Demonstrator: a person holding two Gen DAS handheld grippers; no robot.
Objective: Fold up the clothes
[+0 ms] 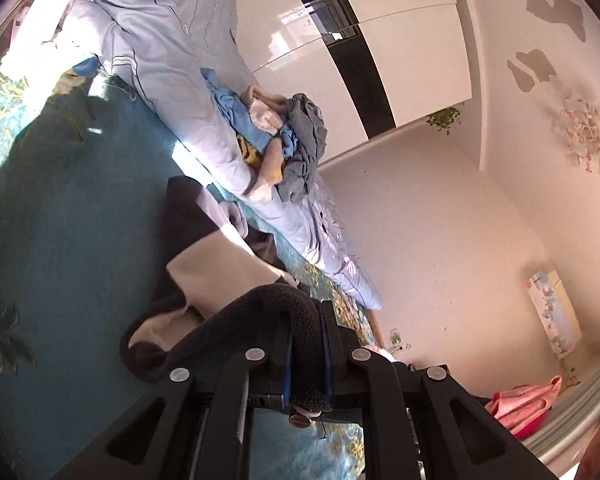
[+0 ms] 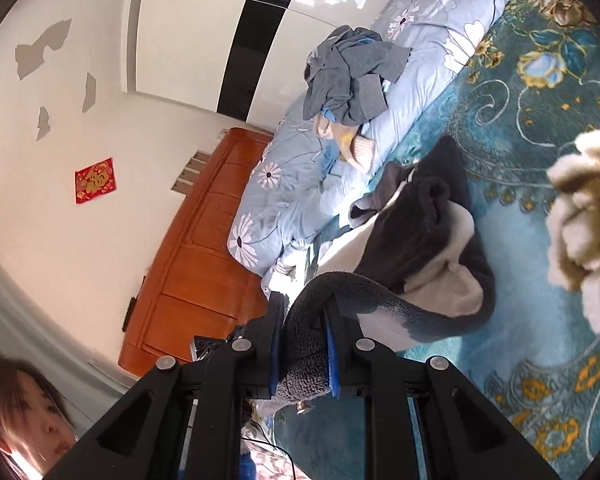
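Note:
A dark fleece garment with a cream lining [image 1: 204,264] lies bunched on the teal floral bedspread [image 1: 80,200]. My left gripper [image 1: 306,320] is shut on a dark fuzzy edge of it, pinched between the blue pads. In the right wrist view the same garment [image 2: 420,248] sprawls on the bedspread [image 2: 540,240]. There my right gripper [image 2: 304,312] is shut on another dark fleece edge, which arcs up from the pile. Both held edges are lifted off the bed.
A heap of grey, blue and cream clothes [image 1: 284,140] sits on the rolled light-blue floral quilt [image 1: 172,60], the heap [image 2: 352,80] also showing from the right. A white wardrobe [image 1: 380,40], a wooden headboard [image 2: 204,248] and a person's head [image 2: 24,408] are nearby. Pink items [image 1: 524,404] lie by the wall.

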